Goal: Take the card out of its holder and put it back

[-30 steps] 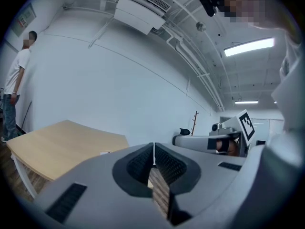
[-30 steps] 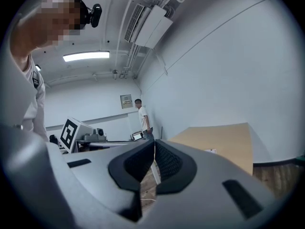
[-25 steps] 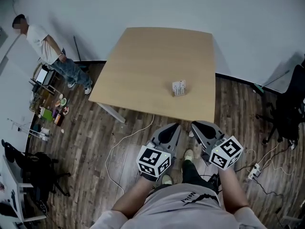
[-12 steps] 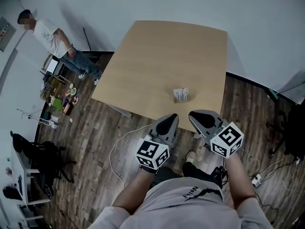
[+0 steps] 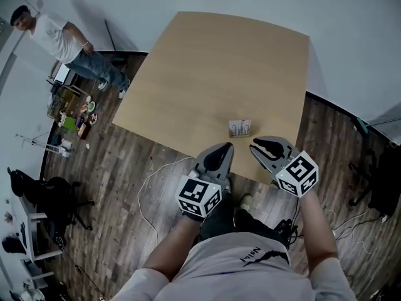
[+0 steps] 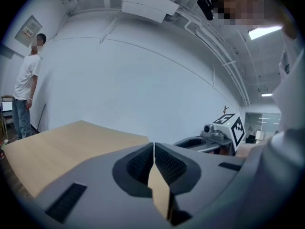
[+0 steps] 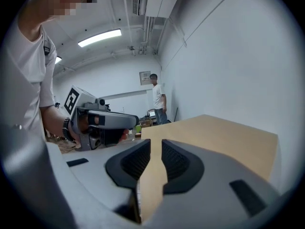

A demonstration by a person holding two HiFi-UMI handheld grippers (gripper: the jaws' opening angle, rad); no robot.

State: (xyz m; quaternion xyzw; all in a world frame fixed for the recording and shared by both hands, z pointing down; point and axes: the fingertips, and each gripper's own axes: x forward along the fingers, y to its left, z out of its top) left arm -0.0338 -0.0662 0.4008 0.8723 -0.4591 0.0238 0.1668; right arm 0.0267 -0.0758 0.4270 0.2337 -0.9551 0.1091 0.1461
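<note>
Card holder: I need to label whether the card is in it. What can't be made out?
Head view: card holder too small; card inside or not, cannot tell.
Left gripper view: holder not shown; left claw fills the foreground.
Right gripper view: same, right claw in front.

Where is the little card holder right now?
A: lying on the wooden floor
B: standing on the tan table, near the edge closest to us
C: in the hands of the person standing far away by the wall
B: the card holder stands on the tan table, close to its near edge, not on the floor or with the person by the wall.
</note>
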